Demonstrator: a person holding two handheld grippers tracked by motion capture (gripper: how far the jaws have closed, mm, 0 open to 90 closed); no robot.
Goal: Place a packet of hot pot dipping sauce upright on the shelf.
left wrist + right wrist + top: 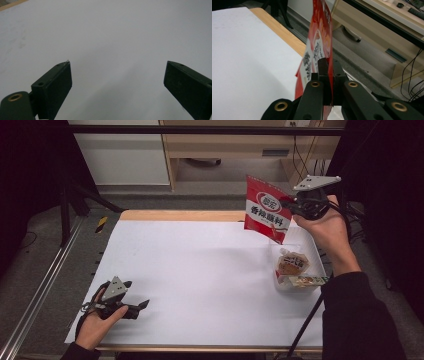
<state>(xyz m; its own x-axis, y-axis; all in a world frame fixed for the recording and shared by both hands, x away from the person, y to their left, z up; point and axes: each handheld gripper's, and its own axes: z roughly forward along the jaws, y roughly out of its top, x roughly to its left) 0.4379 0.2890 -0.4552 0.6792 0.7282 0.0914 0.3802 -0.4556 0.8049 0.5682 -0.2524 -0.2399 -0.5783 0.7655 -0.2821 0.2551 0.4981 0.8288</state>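
R gripper (290,202) w/ red packet (266,210) aloft

The red seasoning packet (266,210) carries large black Chinese characters on a white band, reading 香辣蘸料, beneath an oval white logo whose characters are too small to make out. In the right gripper view the same packet (317,47) appears edge-on, its print blurred. The small packets (292,263) in the white tray (315,251) bear unreadable print.

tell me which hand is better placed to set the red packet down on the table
Right. Its claw is shut on the red packet, held up beside the white bin. The left claw rests open and empty at the table's near left corner.
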